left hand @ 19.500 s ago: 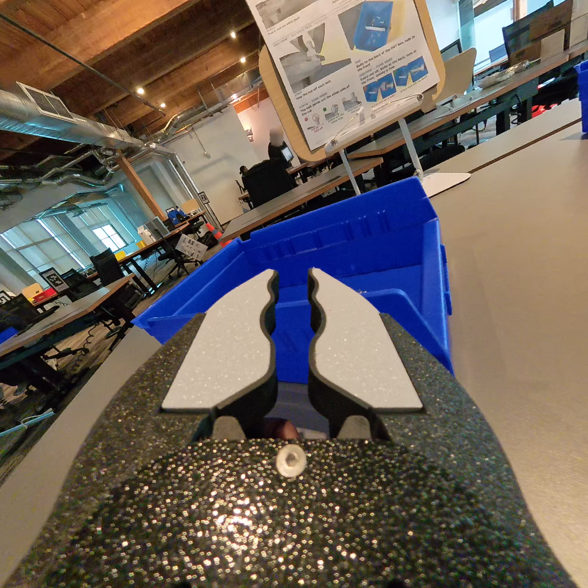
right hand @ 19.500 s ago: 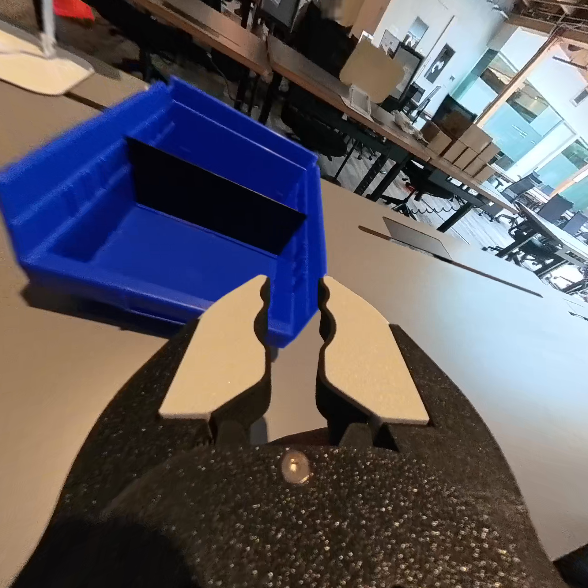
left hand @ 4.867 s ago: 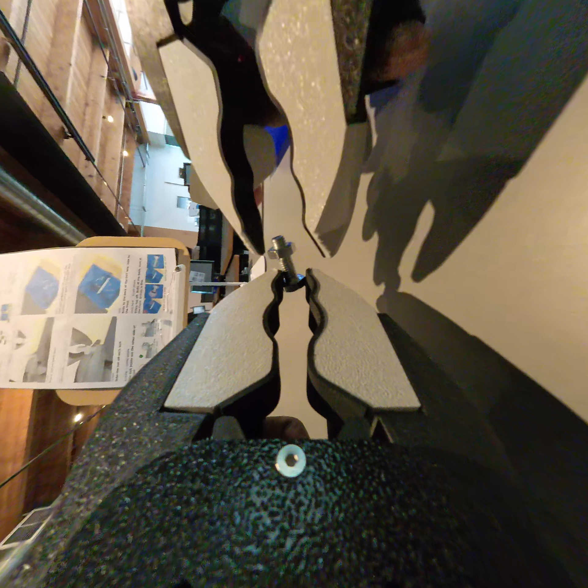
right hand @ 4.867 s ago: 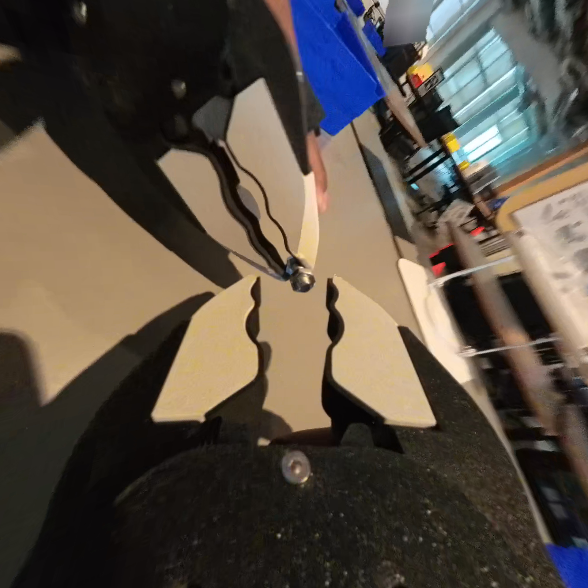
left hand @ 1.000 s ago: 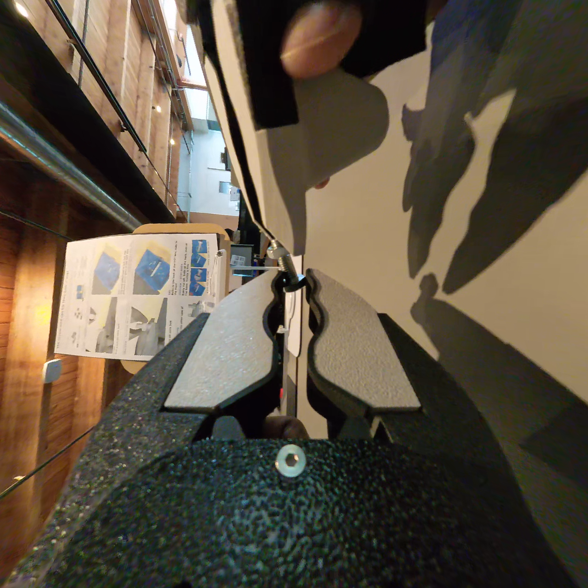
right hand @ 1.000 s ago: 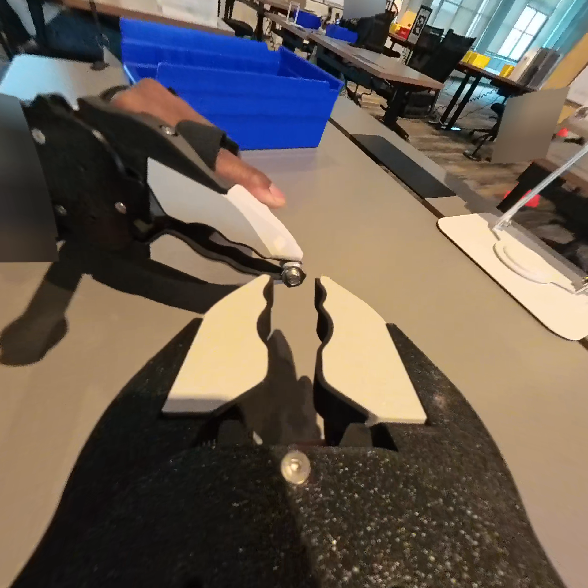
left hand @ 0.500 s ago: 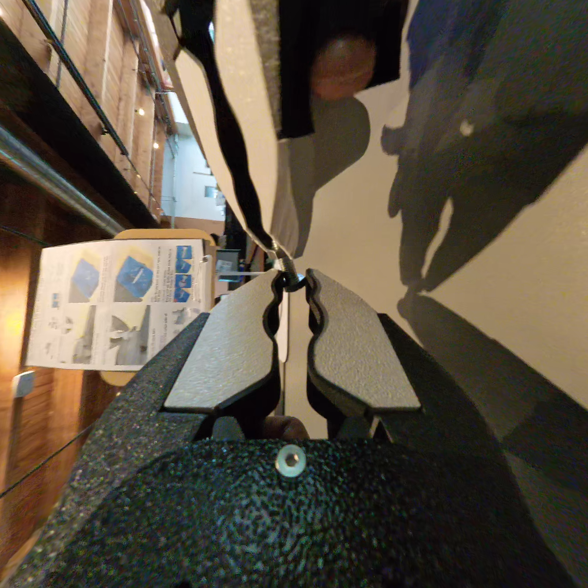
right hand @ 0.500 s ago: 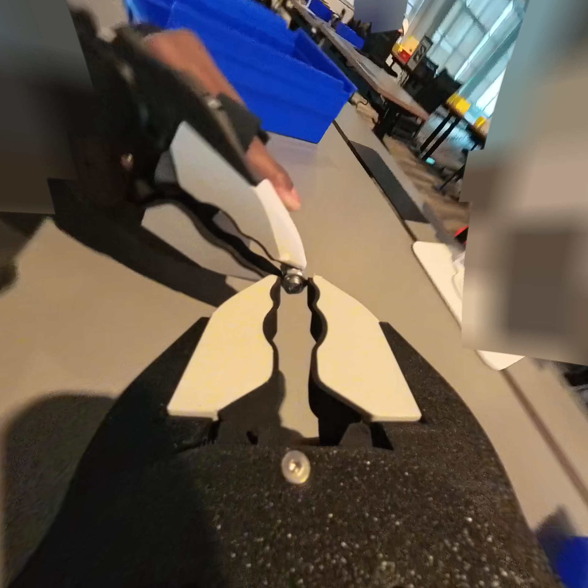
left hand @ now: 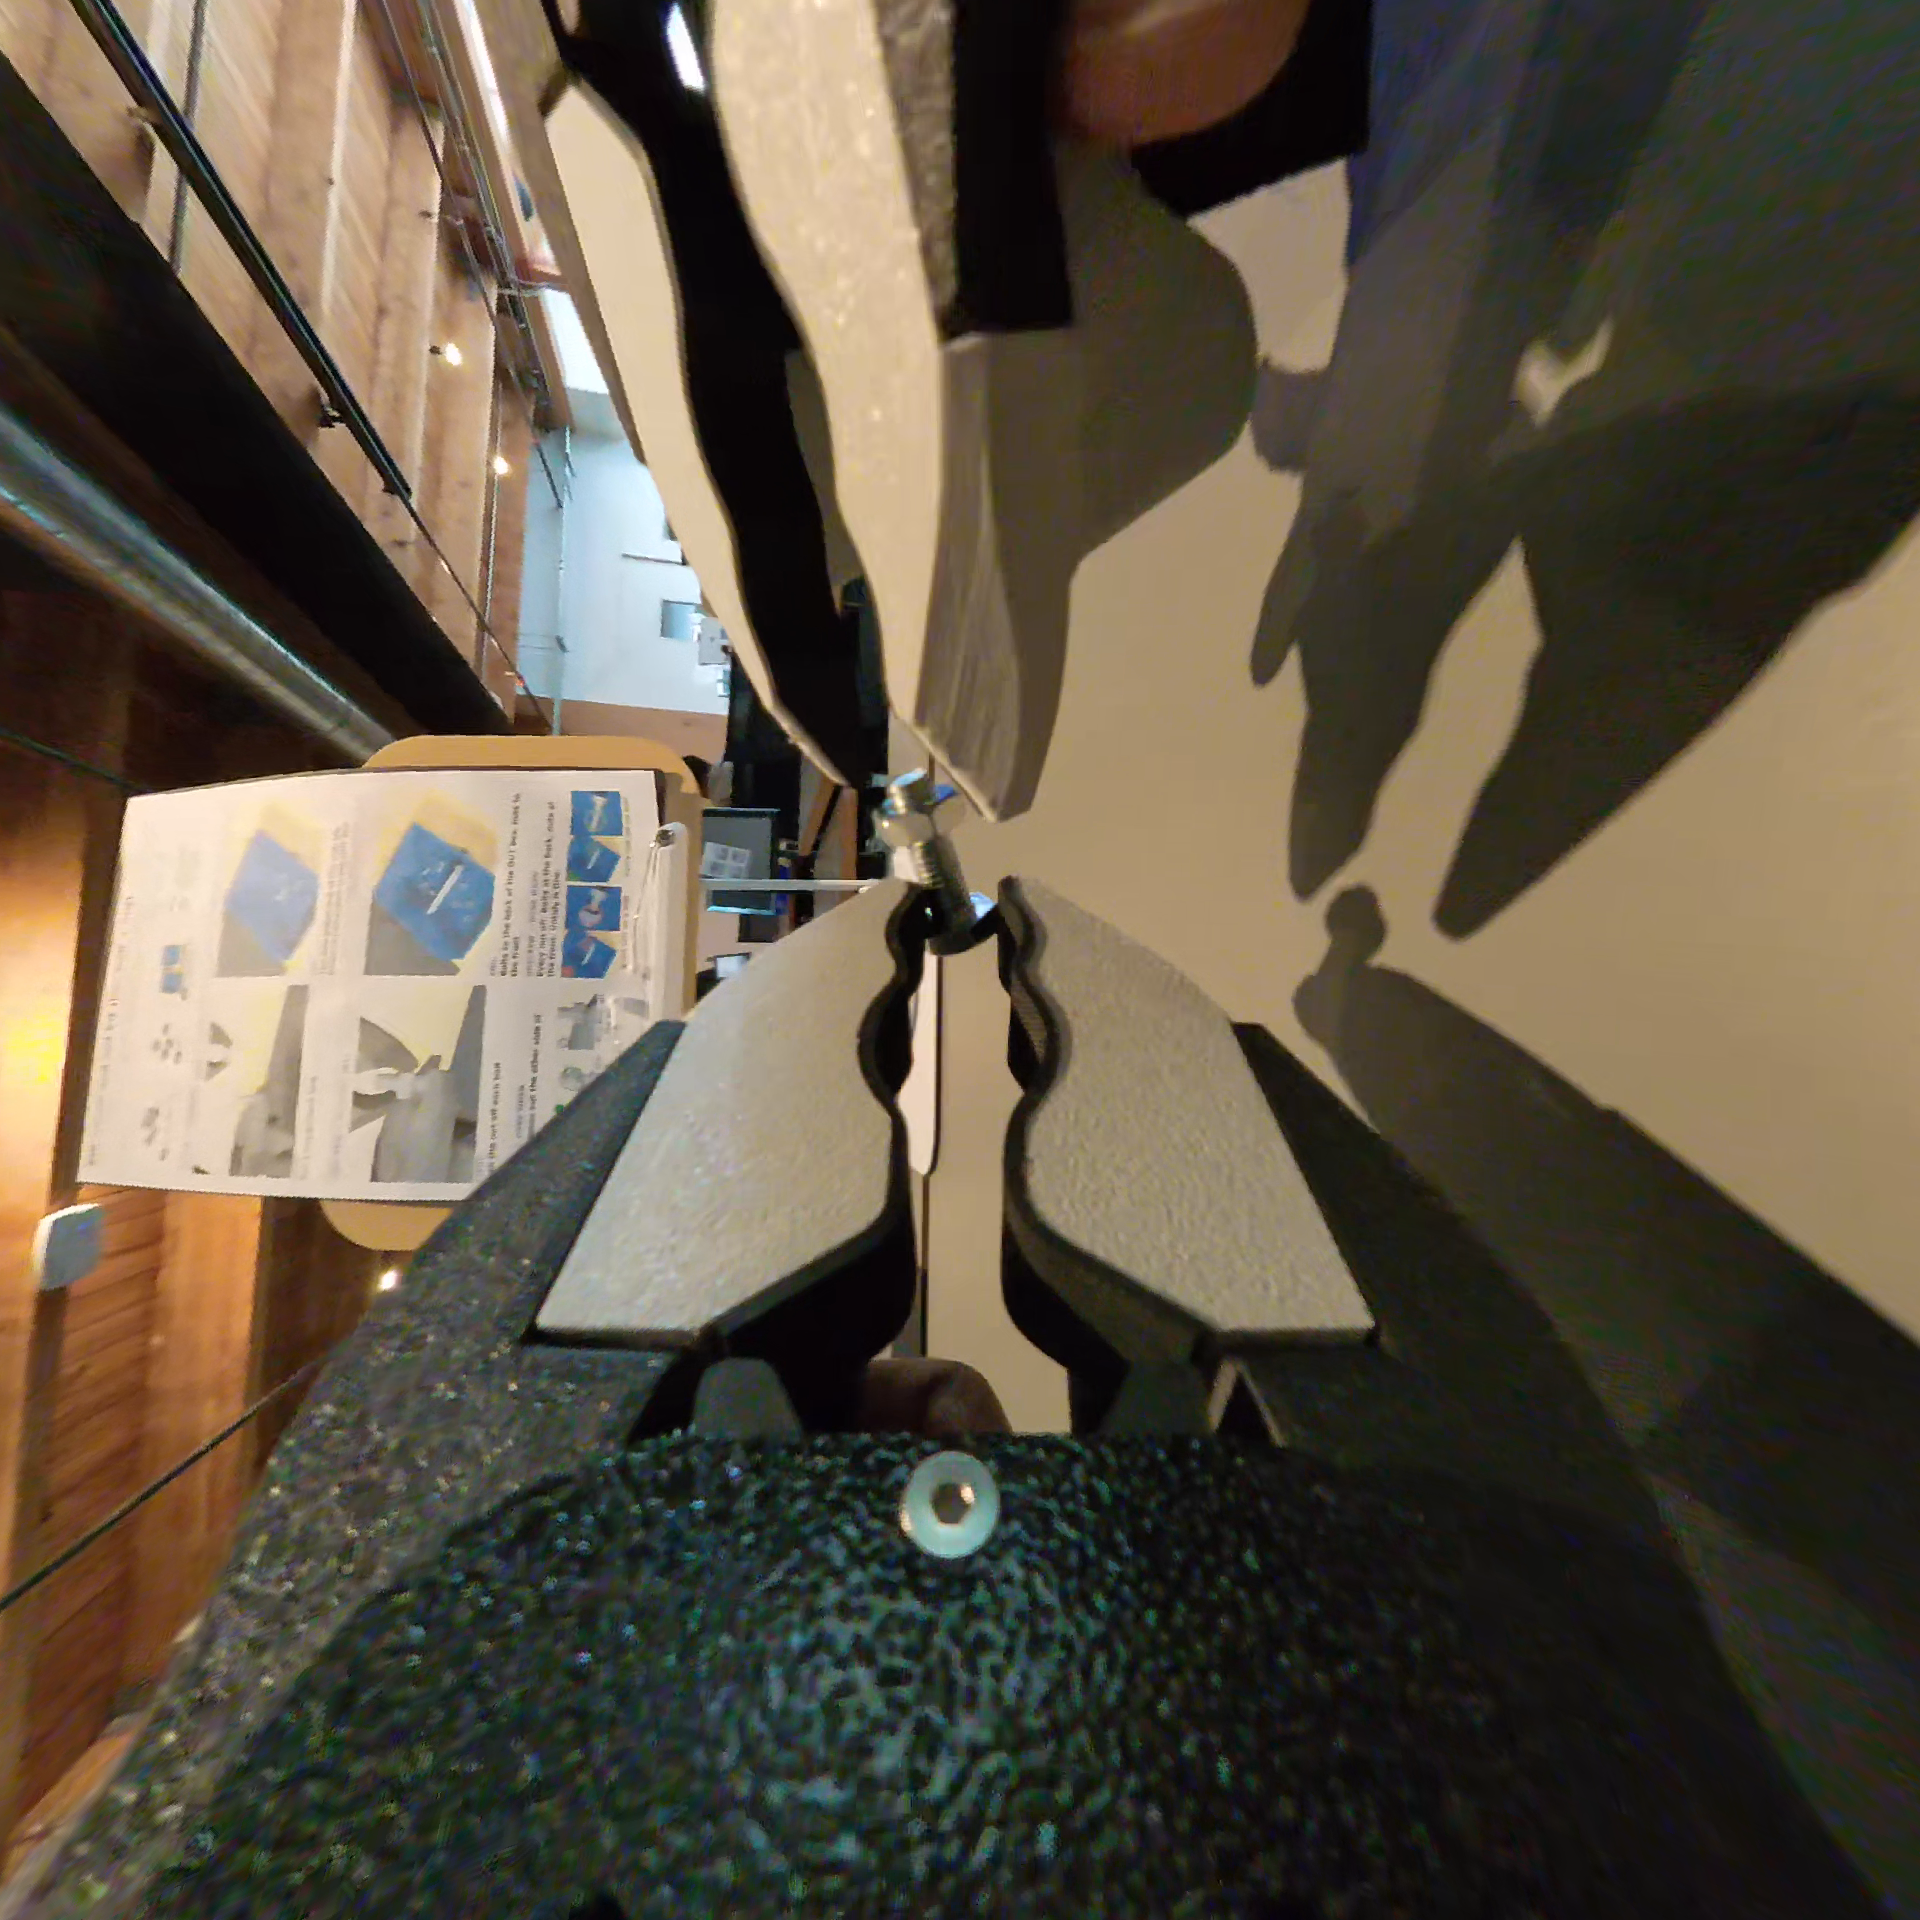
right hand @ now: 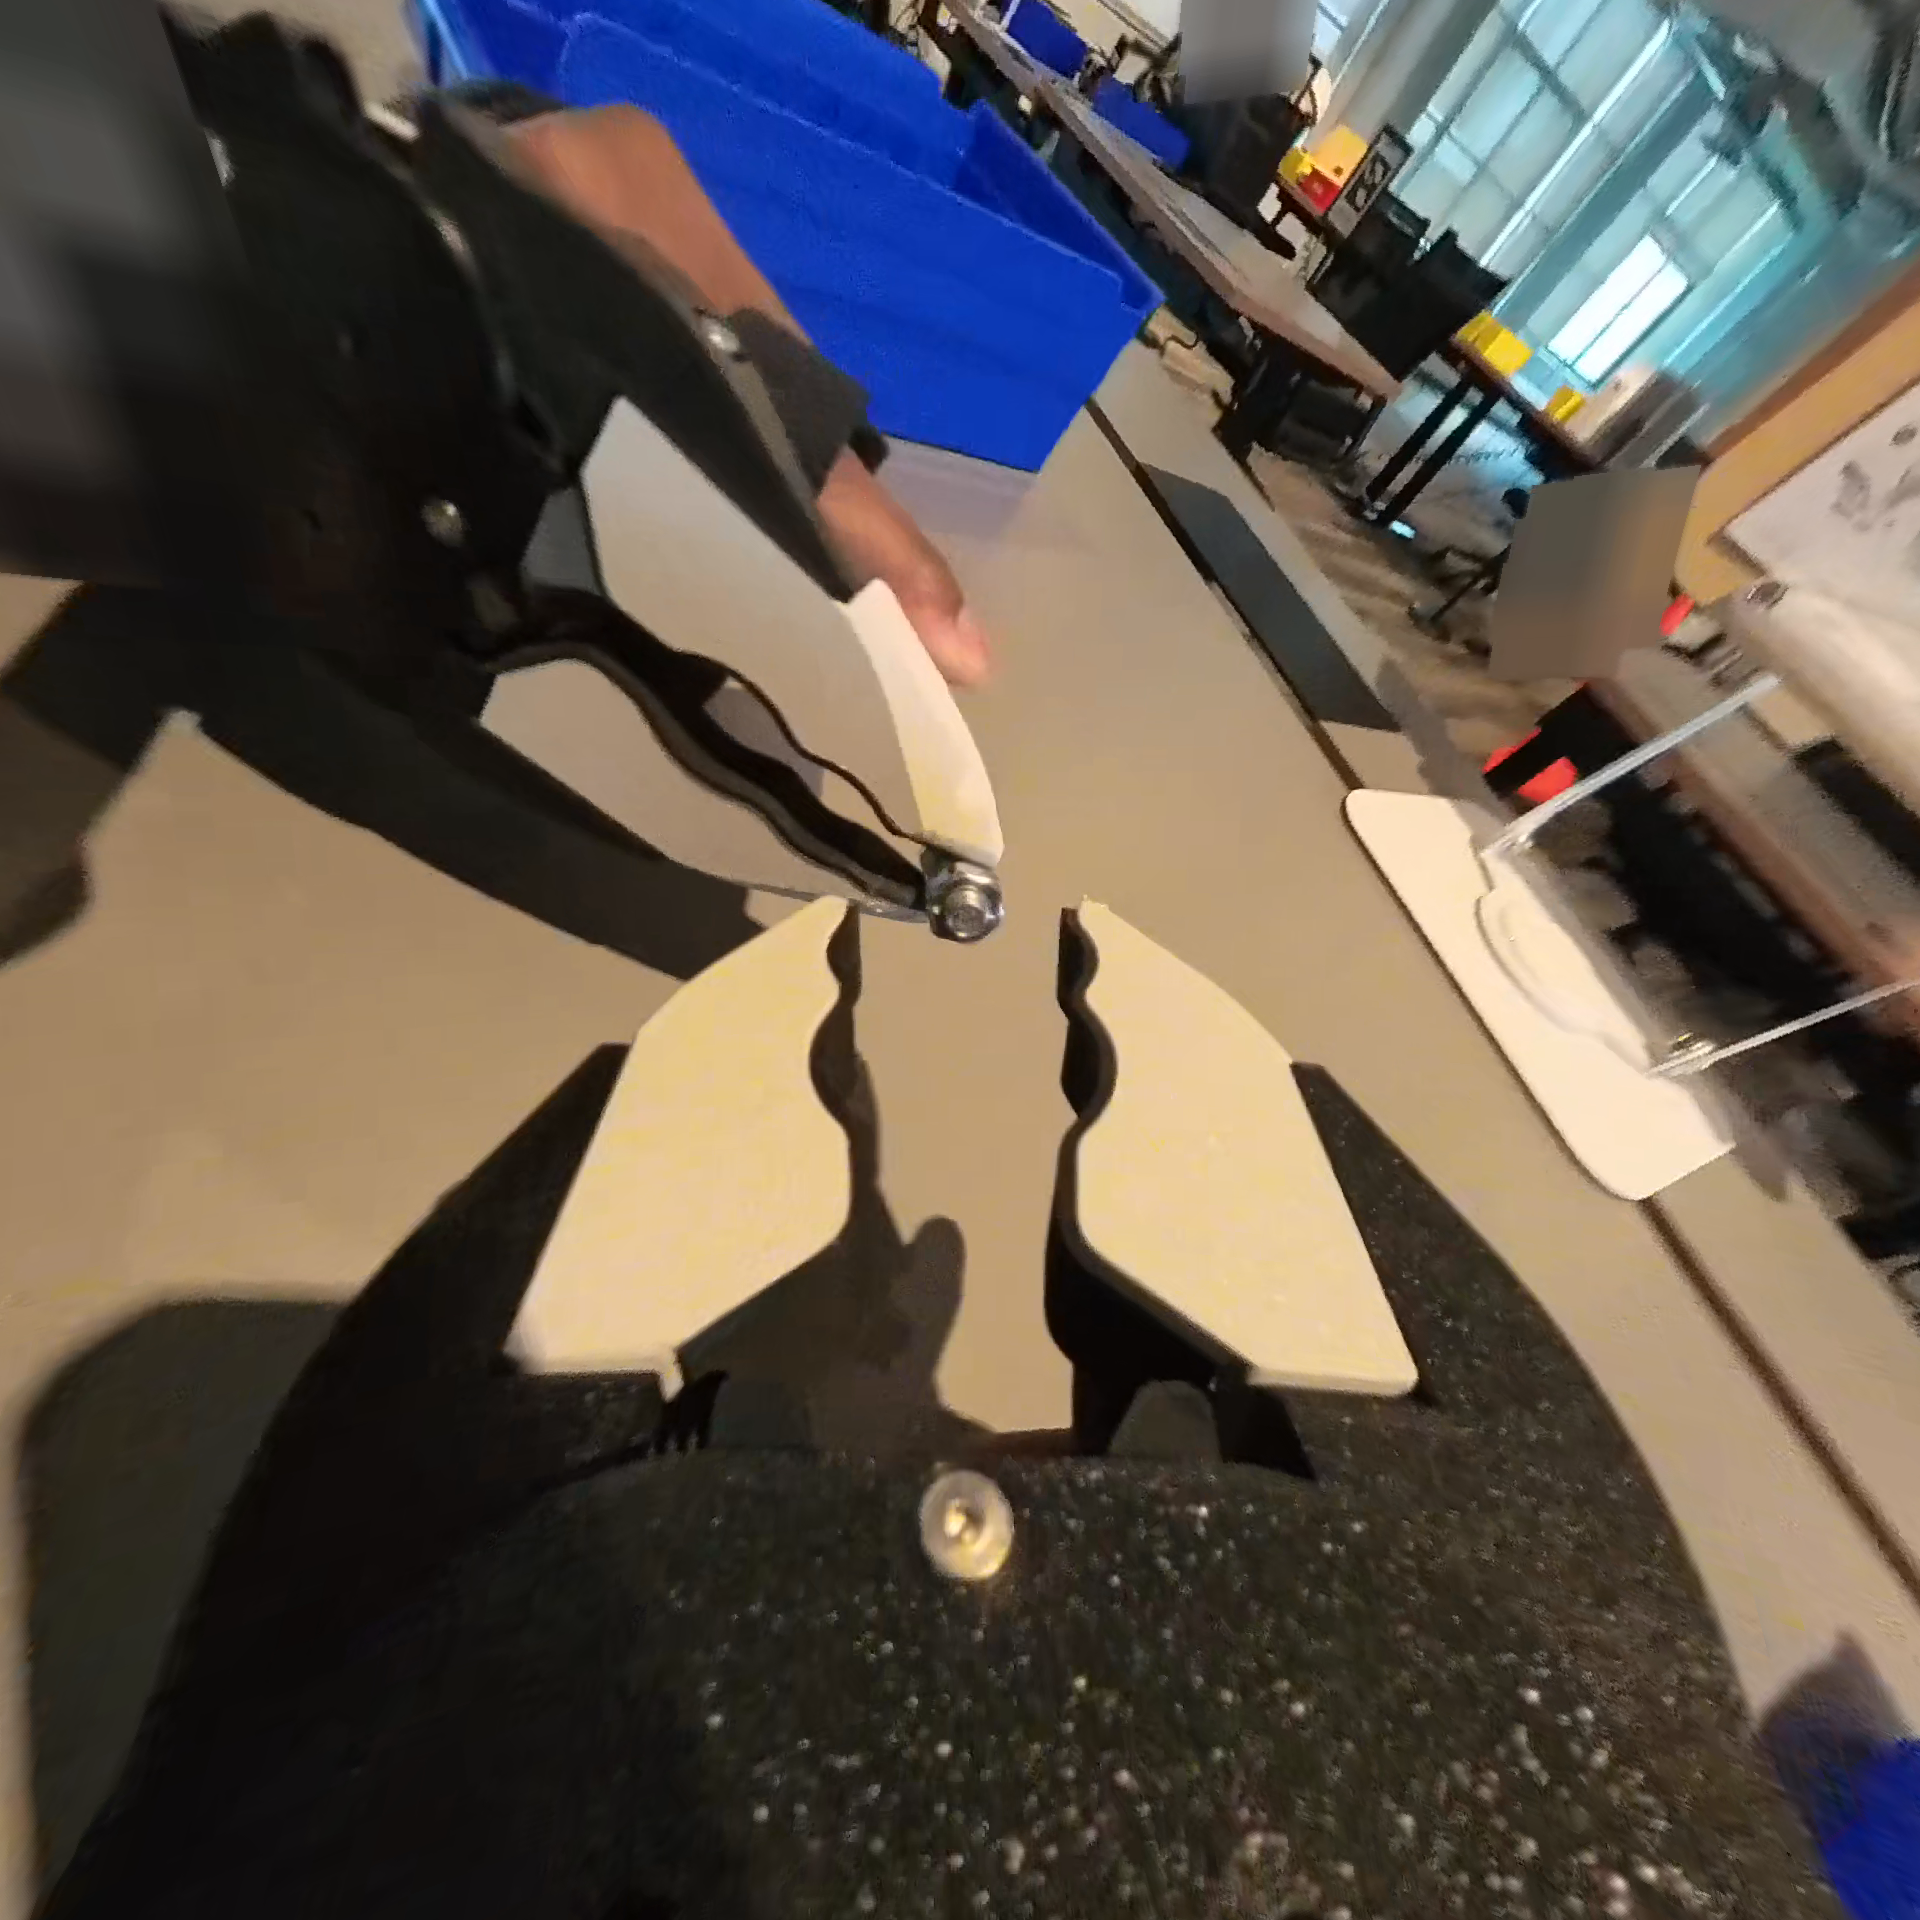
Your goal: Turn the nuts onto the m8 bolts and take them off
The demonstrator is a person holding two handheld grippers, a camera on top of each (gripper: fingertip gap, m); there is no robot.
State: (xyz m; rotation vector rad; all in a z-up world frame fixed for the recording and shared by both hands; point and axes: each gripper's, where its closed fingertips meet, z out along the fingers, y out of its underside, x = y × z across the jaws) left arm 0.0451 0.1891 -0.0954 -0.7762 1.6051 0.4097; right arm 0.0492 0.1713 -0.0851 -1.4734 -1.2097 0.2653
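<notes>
My left gripper [left hand: 951, 904] is shut on the head of a silver M8 bolt [left hand: 940, 868], held above the grey table. A silver nut [left hand: 907, 808] sits on the bolt's far end. In the right wrist view the left gripper [right hand: 935, 868] reaches in from the left, with the nut [right hand: 966, 914] facing the camera. My right gripper [right hand: 961, 912] is open, its tips on either side of the nut and not touching it. In the left wrist view it [left hand: 914, 779] hangs in from above with its tips by the nut.
Blue bins [right hand: 831, 208] stand on the table behind the left gripper. An instruction board on a stand [left hand: 364, 977] and its white base plate [right hand: 1507, 987] stand at the table's edge. A hand [right hand: 914, 592] holds the left gripper. More desks stand beyond. The tips of both grippers are at nearly the same place.
Half a second ago my right gripper was shut on the nut; now it has opened and rolled back. The left gripper still holds the bolt.
</notes>
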